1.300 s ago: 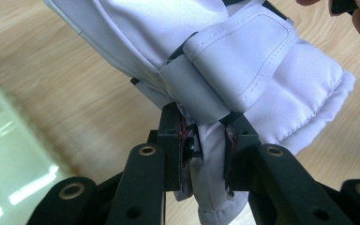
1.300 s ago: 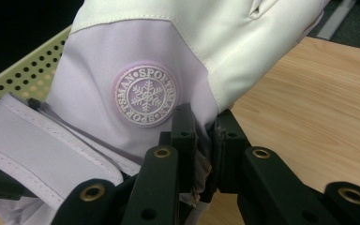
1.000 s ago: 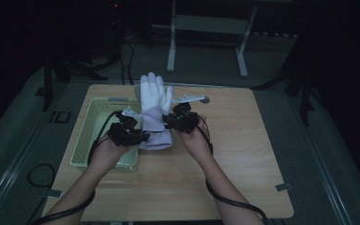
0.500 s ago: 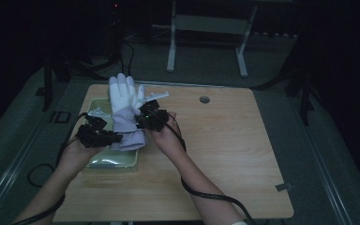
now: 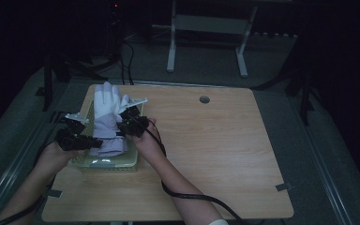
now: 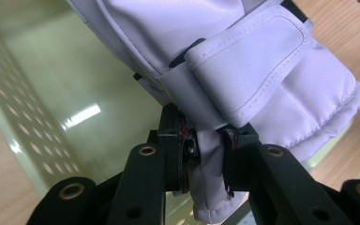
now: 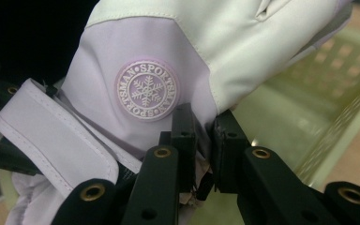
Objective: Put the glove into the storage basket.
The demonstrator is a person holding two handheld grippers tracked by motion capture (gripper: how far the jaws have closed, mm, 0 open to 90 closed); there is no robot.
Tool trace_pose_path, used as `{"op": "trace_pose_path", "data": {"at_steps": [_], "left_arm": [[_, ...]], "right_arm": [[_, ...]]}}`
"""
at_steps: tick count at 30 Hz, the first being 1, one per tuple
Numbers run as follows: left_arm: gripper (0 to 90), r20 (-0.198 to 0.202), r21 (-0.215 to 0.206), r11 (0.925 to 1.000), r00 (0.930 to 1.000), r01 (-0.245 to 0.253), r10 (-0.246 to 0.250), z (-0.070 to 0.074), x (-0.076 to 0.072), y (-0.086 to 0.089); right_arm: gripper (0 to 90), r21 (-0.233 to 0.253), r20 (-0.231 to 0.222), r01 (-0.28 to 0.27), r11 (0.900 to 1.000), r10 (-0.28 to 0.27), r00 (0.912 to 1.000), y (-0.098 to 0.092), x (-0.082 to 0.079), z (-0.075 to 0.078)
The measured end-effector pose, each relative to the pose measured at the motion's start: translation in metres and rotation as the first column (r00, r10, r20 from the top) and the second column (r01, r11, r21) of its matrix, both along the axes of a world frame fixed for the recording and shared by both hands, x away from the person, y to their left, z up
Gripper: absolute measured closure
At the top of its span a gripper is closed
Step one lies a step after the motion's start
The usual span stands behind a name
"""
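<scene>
A dim room with a dark floor is surrounding a light wooden counter, and a pale metal frame is standing on the floor beyond the counter's far edge. A pale green perforated basket is sitting at the counter's left side, and everything in hand is gathering over that basket. A white and lilac ski glove is hanging above the basket, its white fingers pointing toward the basket's far end and its lilac cuff lying over the basket's near end. The left tool is sitting at the basket's left rim, and in the left gripper view the left tool is pinching a fold of the glove's cuff fabric between its closed jaws, just under the stitched wrist strap, with the basket's shiny floor and holed wall lying below. The right tool is sitting at the basket's right rim, and in the right gripper view the right tool is clamping the glove's lilac edge between its jaws, just below a round snowflake badge lettered SPORTSMAN. In that view the basket's latticed wall is showing to the right of the glove. The person's two forearms are reaching in from the counter's near edge, with black cables trailing back from both tools across the wood.
</scene>
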State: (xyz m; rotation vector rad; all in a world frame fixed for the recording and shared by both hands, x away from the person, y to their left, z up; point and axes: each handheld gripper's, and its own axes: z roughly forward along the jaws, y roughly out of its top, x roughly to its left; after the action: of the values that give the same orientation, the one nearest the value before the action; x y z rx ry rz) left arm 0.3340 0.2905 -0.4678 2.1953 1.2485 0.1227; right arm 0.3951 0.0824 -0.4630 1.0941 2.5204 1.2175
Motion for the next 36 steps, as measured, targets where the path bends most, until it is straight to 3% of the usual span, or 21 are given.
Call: {"op": "trace_pose_path", "data": {"at_steps": [4,10,13,14,16,21,24,27,29,30,31,32,34,36], "left_arm": [[73.4,-0.060,0.005,1.0000,0.9982,-0.003,0.003,-0.016,0.006,-0.005],[72.8,-0.090,0.011,0.9997,0.9957,-0.023,0.024,-0.030,0.007,-0.011],[72.8,-0.102,0.009,0.9997,0.9945,-0.023,0.024,-0.032,0.008,-0.010],[72.8,-0.134,0.016,0.9996,0.9908,-0.021,0.023,-0.038,0.009,-0.011],[72.3,-0.136,0.023,0.9994,0.9902,-0.028,0.030,-0.039,0.009,-0.012],[67.6,-0.150,0.043,0.9989,0.9883,-0.020,0.026,-0.046,0.010,-0.016],[62.5,-0.162,0.040,0.9990,0.9863,-0.022,0.028,-0.050,0.011,-0.017],[55.0,-0.134,0.035,0.9990,0.9904,-0.028,0.032,-0.050,0.008,-0.017],[44.1,-0.090,0.059,0.9974,0.9948,-0.042,0.047,-0.045,0.004,-0.017],[38.8,-0.090,0.059,0.9974,0.9948,-0.042,0.047,-0.045,0.004,-0.017],[38.8,-0.034,0.040,0.9976,0.9978,-0.056,0.057,-0.039,-0.001,-0.015],[23.3,-0.015,0.033,0.9975,0.9979,-0.062,0.063,-0.037,-0.002,-0.014],[17.2,0.048,0.007,0.9951,0.9940,-0.099,0.098,-0.031,-0.008,-0.013],[14.4,0.068,-0.010,0.9940,0.9917,-0.109,0.109,-0.028,-0.010,-0.014]], "right_arm": [[81.3,-0.055,-0.038,0.002,0.999,-0.004,0.9993,0.001,0.002,-0.018],[80.9,-0.101,-0.086,-0.002,0.995,-0.007,0.9963,-0.001,0.007,-0.031],[80.8,-0.120,-0.096,-0.007,0.993,-0.005,0.9954,0.000,0.007,-0.034],[80.7,-0.120,-0.096,-0.007,0.993,-0.005,0.9954,0.000,0.007,-0.034],[79.4,-0.152,-0.098,-0.018,0.988,0.003,0.9952,0.004,0.006,-0.038],[68.5,-0.159,-0.109,-0.026,0.987,0.008,0.9940,0.002,0.007,-0.044],[62.0,-0.160,-0.088,-0.032,0.987,0.018,0.9960,0.000,0.006,-0.044],[50.1,-0.127,-0.054,-0.035,0.991,0.028,0.9981,-0.003,0.006,-0.035],[45.7,-0.094,-0.044,-0.038,0.995,0.034,0.9985,-0.005,0.005,-0.028],[45.7,-0.094,-0.044,-0.038,0.995,0.034,0.9985,-0.005,0.005,-0.028],[43.3,-0.081,-0.035,-0.048,0.996,0.045,0.9984,-0.007,0.005,-0.024],[39.1,-0.070,-0.011,-0.070,0.995,0.069,0.9976,-0.010,0.002,-0.018],[35.0,-0.046,0.021,-0.095,0.994,0.096,0.9952,-0.014,0.000,-0.014],[32.0,-0.056,0.012,-0.096,0.994,0.097,0.9952,-0.016,-0.001,-0.012]]}}
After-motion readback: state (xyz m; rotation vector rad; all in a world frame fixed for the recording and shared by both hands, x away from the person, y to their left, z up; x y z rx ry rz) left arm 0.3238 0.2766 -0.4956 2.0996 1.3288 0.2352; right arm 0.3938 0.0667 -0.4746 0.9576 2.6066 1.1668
